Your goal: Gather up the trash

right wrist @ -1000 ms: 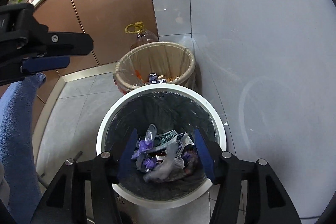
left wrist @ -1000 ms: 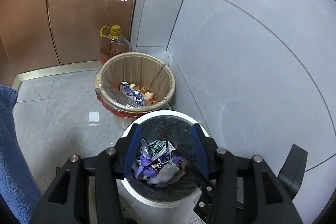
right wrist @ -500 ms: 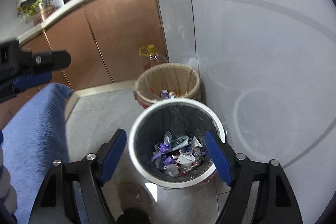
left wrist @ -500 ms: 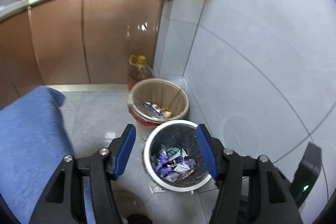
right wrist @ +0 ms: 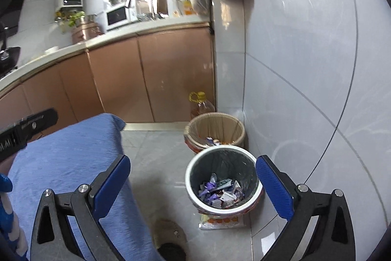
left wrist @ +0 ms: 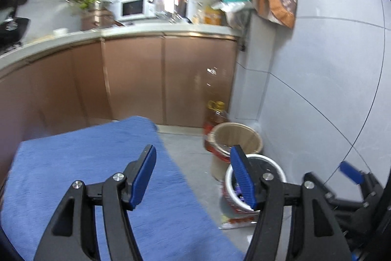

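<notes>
A white-rimmed bin [right wrist: 221, 181] with a black liner stands on the floor by the tiled wall, holding crumpled wrappers [right wrist: 220, 191]. Behind it stands a tan-lined bin [right wrist: 215, 130] with scraps inside. My right gripper [right wrist: 193, 184] hangs high above the floor with its jaws opening wide and nothing between them. My left gripper [left wrist: 193, 170] is raised over the blue cloth's edge, its jaws opening and empty; the white-rimmed bin [left wrist: 254, 184] shows behind its right finger. The right gripper's blue pad [left wrist: 352, 173] shows at the left view's right edge.
A blue cloth-covered surface [right wrist: 68, 163] fills the lower left. An oil bottle [right wrist: 201, 104] stands in the corner behind the bins. Copper cabinet doors [right wrist: 151, 75] carry a cluttered counter with a microwave [right wrist: 118, 16]. A flat wrapper [right wrist: 220, 220] lies under the white bin.
Both grippers rose and pulled back from the white-rimmed bin, which now looks small and far. Their jaws spread wider, the right most. The left view swung left over the blue cloth.
</notes>
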Motion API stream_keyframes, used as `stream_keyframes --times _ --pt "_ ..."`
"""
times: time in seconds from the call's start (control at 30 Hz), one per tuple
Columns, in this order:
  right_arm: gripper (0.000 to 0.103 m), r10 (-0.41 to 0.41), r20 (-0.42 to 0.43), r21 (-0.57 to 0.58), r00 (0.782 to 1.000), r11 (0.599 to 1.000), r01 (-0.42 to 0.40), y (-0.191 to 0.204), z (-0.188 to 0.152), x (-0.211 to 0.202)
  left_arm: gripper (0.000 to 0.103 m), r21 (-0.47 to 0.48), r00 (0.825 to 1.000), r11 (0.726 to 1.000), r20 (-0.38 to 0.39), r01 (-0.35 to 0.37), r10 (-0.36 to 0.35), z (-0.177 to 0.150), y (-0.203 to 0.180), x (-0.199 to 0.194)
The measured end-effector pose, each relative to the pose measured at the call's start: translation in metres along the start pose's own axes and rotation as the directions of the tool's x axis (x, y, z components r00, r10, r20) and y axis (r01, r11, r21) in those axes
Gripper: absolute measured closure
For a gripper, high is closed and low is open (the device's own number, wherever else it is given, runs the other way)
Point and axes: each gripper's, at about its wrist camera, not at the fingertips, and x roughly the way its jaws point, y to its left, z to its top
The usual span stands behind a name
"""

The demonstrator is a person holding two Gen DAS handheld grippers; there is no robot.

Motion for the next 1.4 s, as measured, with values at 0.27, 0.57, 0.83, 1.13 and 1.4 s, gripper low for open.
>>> stream_keyframes --times 0.27,0.57,0.83,1.13,1.4 --pt "0.000 0.028 0.105 -0.051 0.994 0.998 -0.023 0.027 0.002 -0.054 0.031 -0.018 0.988 0.992 0.091 -0.123 0.124 -0.018 0.035 -0.069" --pt "0.000 0.032 0.174 -0.088 0.984 0.996 -0.017 0.039 -0.002 -0.093 0.030 -0.069 0.963 0.970 0.124 -0.231 0.238 -0.036 0.057 -0.107" --pt "0.000 0.055 0.224 -0.106 0.973 0.994 -0.032 0.045 -0.002 -0.112 0.028 -0.095 0.944 0.958 0.171 -0.270 0.283 -0.038 0.061 -0.131" --pt "0.000 0.086 0.266 -0.146 0.960 0.988 -0.048 0.053 -0.003 -0.126 0.024 -0.137 0.936 0.955 0.202 -0.264 0.288 -0.035 0.068 -0.147" --pt "0.000 0.099 0.273 -0.160 0.957 0.986 -0.056 0.056 -0.003 -0.131 0.023 -0.149 0.924 0.953 0.242 -0.265 0.295 -0.035 0.071 -0.162"
